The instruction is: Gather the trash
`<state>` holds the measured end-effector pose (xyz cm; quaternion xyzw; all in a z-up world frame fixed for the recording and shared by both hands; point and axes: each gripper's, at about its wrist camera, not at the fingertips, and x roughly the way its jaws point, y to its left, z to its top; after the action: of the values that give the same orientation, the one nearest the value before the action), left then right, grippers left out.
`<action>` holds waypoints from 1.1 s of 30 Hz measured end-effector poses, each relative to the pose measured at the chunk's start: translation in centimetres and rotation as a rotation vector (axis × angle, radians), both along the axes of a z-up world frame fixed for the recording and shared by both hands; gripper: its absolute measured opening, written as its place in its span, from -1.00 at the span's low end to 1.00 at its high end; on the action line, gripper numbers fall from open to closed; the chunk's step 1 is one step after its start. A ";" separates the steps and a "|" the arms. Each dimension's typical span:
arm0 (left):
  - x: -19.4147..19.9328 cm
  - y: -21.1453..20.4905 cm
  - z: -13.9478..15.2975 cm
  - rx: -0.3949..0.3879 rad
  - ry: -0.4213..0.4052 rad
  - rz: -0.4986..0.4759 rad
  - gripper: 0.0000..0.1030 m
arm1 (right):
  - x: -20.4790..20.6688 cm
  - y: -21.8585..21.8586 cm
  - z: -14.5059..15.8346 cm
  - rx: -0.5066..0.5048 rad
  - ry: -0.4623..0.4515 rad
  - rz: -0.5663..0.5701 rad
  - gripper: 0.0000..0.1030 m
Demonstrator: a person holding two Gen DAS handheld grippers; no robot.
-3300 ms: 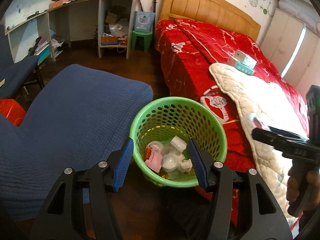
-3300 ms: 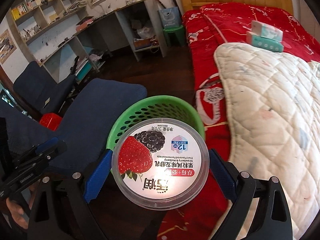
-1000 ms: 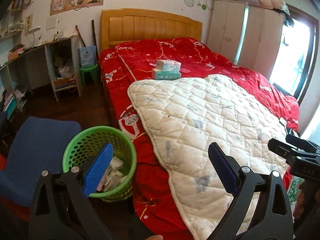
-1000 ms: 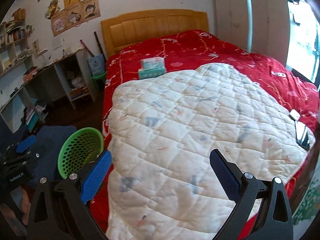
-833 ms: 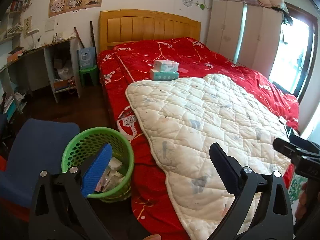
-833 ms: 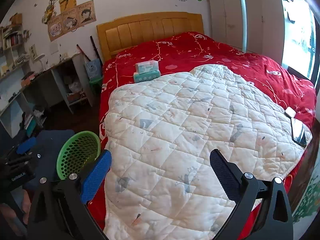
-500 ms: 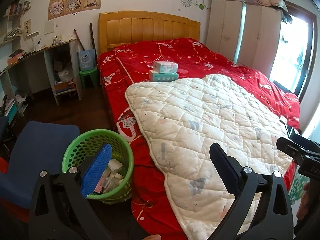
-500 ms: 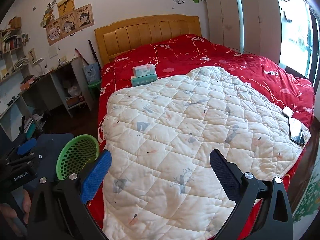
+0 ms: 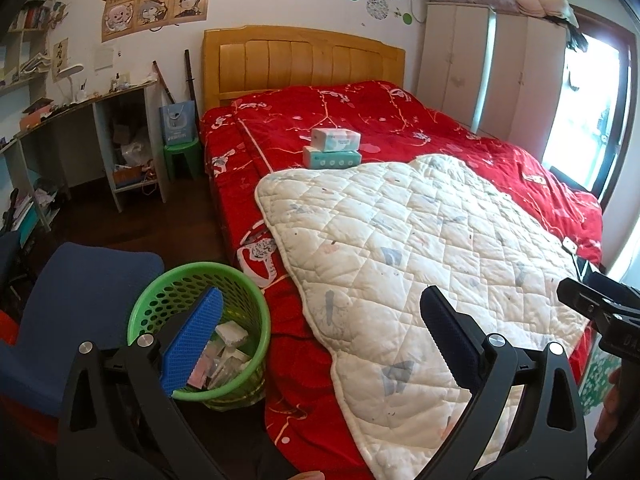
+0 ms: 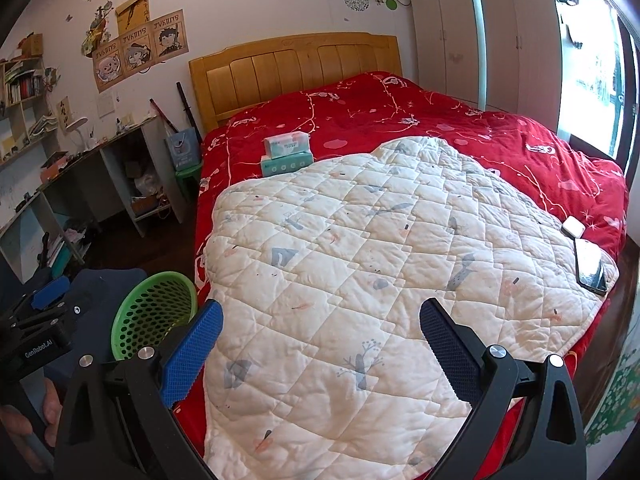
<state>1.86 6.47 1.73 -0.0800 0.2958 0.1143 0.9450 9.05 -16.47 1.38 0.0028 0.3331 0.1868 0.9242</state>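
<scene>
A green mesh trash basket [image 9: 160,300] stands on the floor beside the bed, with white and pink trash pieces [image 9: 228,348] inside. It also shows in the right wrist view [image 10: 136,320]. My left gripper [image 9: 320,340] is open and empty, held above the basket and the bed's edge. My right gripper [image 10: 320,344] is open and empty above the white quilt [image 10: 380,260]. The right gripper's body shows at the right edge of the left wrist view [image 9: 600,312].
A bed with a red cover [image 9: 400,120] holds two stacked tissue packs [image 9: 334,152]. A phone [image 10: 590,266] and a small white box [image 10: 573,226] lie at the quilt's right edge. A blue chair [image 9: 80,288] stands left of the basket. A desk [image 9: 100,120] lines the left wall.
The yogurt tub held by the right gripper 3.3 s ago is gone from it. Both grippers have opened wide and drawn up and back from the basket, now facing the bed.
</scene>
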 end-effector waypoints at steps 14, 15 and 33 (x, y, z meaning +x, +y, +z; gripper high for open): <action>-0.1 0.1 -0.1 0.004 -0.001 0.020 0.89 | 0.0 0.5 0.2 -0.008 -0.007 0.019 0.85; -0.1 0.1 -0.1 0.002 0.000 0.022 0.89 | 0.1 0.5 0.2 -0.009 -0.007 0.021 0.85; -0.5 0.2 0.1 0.006 -0.009 0.047 0.89 | -0.2 1.0 0.2 -0.005 -0.017 0.036 0.86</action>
<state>1.36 6.62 1.86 -0.0845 0.2894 0.1369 0.9436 8.84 -15.47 1.58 -0.0071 0.3257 0.2027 0.9235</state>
